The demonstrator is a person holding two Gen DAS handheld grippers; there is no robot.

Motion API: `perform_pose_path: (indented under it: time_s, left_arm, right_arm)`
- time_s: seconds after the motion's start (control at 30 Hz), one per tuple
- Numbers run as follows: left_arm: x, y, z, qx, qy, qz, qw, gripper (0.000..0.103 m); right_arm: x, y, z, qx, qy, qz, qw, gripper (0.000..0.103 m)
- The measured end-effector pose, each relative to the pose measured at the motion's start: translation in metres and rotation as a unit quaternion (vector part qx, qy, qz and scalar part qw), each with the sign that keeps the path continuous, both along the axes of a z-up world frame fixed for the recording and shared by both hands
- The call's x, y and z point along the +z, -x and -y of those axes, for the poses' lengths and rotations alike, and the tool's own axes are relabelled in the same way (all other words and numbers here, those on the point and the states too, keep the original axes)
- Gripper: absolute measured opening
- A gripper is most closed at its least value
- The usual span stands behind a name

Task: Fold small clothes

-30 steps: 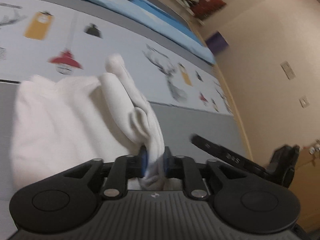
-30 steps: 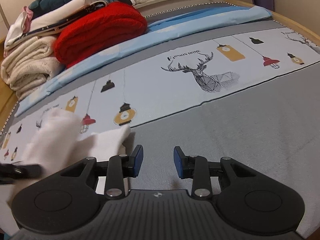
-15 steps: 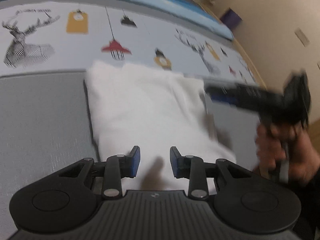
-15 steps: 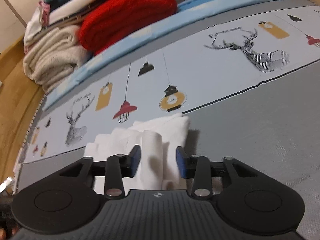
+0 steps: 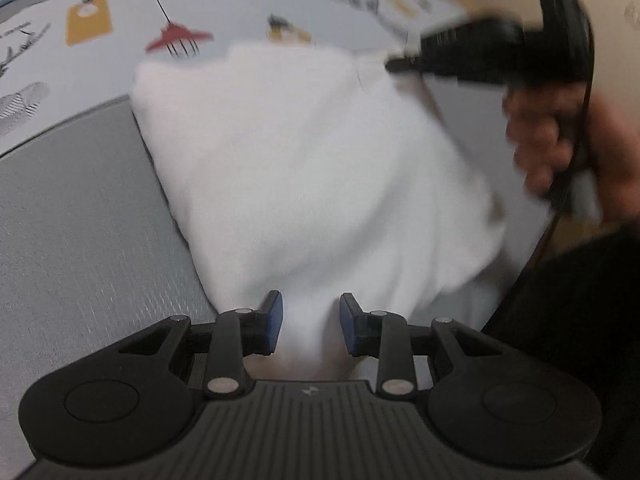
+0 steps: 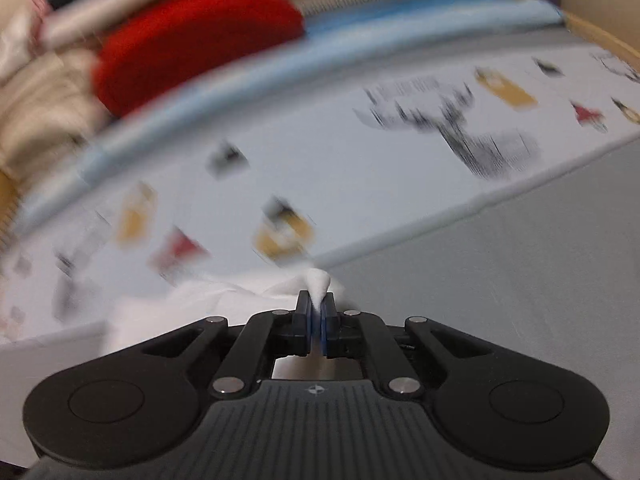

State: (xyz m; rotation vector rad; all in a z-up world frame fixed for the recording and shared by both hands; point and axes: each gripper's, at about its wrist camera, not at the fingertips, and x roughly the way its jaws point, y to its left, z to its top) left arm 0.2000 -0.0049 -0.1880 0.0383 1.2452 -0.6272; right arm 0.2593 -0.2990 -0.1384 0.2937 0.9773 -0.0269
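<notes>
A small white garment (image 5: 312, 152) lies folded on the bed's grey and printed cover (image 5: 80, 240). My left gripper (image 5: 311, 328) hovers at its near edge, jaws apart, white cloth showing between the blue pads without being pinched. At the garment's far right corner, the left wrist view shows my right gripper (image 5: 472, 56) held by a person's hand (image 5: 544, 136). In the right wrist view my right gripper (image 6: 318, 312) has its jaws closing tight, with a small peak of the white garment (image 6: 318, 280) squeezed between the pads. The view is blurred.
A red blanket (image 6: 192, 52) and a pile of folded cream textiles (image 6: 40, 100) sit at the back left of the bed. A light blue sheet (image 6: 360, 40) runs behind the printed strip. Grey cover (image 6: 500, 280) stretches to the right.
My left gripper let go of the raised white fold, opened, and dropped toward the flattened garment. My right gripper slid over to the garment's corner and shut on it.
</notes>
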Motion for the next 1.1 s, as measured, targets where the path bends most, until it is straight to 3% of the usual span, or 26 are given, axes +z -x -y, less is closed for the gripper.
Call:
perform_pose_path:
  time_s: [0.07,0.13,0.17,0.23,0.3,0.5,0.6,0.67,0.7,0.73,0.83,0.93,1.1]
  left_arm:
    - [-0.004,0.0,0.003,-0.01,-0.014,-0.002,0.9998,0.035]
    - [-0.002,0.0,-0.002,-0.004,-0.002,-0.006,1.0,0.035]
    - [0.0,-0.002,-0.006,0.004,0.009,-0.007,0.9999,0.035]
    - [0.005,-0.007,-0.017,0.024,0.031,-0.001,0.9992,0.035]
    - [0.009,-0.011,-0.028,0.043,0.05,0.001,0.9978,0.035]
    - [0.015,-0.011,-0.034,0.071,0.051,0.025,0.9959,0.035]
    - [0.022,-0.009,-0.033,0.1,0.05,0.04,0.9929,0.035]
    - [0.026,-0.007,-0.035,0.125,0.05,0.047,0.9898,0.038]
    - [0.029,-0.005,-0.036,0.134,0.05,0.049,0.9885,0.039]
    - [0.03,-0.003,-0.037,0.141,0.05,0.051,0.9874,0.042]
    - [0.034,0.0,-0.038,0.146,0.053,0.051,0.9865,0.042]
    - [0.027,0.001,-0.033,0.134,0.031,0.037,0.9898,0.047]
    - [-0.004,-0.001,-0.018,0.085,-0.037,-0.022,0.9955,0.053]
  right_arm:
    - [-0.007,-0.002,0.001,0.005,-0.022,-0.015,1.0,0.006]
    - [-0.004,0.0,0.0,0.015,-0.029,-0.011,0.999,0.013]
    - [0.001,0.004,0.001,0.016,-0.037,-0.004,0.999,0.019]
    - [0.008,0.013,0.008,0.022,-0.072,0.004,0.997,0.042]
    - [0.01,0.021,0.016,0.046,-0.104,-0.017,0.993,0.045]
    - [0.003,0.061,0.023,0.149,-0.152,-0.084,0.974,0.045]
    - [-0.002,0.08,0.016,0.196,-0.119,-0.106,0.968,0.045]
    - [-0.004,0.092,0.011,0.219,-0.096,-0.113,0.964,0.036]
    - [-0.002,0.097,0.011,0.223,-0.096,-0.112,0.964,0.016]
    - [0.002,0.101,0.014,0.222,-0.102,-0.105,0.964,0.011]
    - [0.024,0.109,0.036,0.207,-0.156,-0.056,0.964,0.008]
    - [0.027,0.11,0.055,0.191,-0.19,-0.06,0.961,0.008]
    - [-0.009,0.109,0.041,0.209,-0.063,-0.168,0.961,0.008]
